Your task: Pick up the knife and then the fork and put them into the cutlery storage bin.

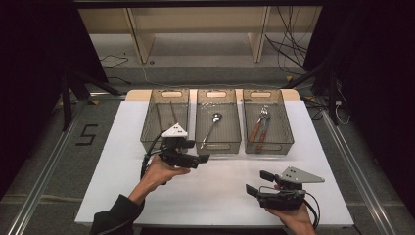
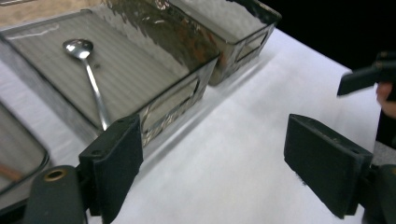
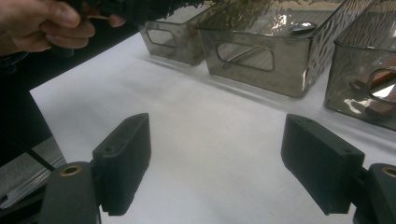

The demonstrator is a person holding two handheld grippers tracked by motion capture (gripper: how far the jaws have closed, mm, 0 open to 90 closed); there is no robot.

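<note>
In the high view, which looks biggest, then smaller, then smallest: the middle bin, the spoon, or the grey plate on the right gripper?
1. Middle bin, clearly the largest.
2 and 3. The spoon is longer and thin. The grey plate is shorter and broader, and nearer the camera, so I can't rank these two.

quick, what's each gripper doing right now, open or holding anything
Left gripper: open, nothing between the jaws, over the white table by the middle bin.
Right gripper: open, holding nothing.
</note>
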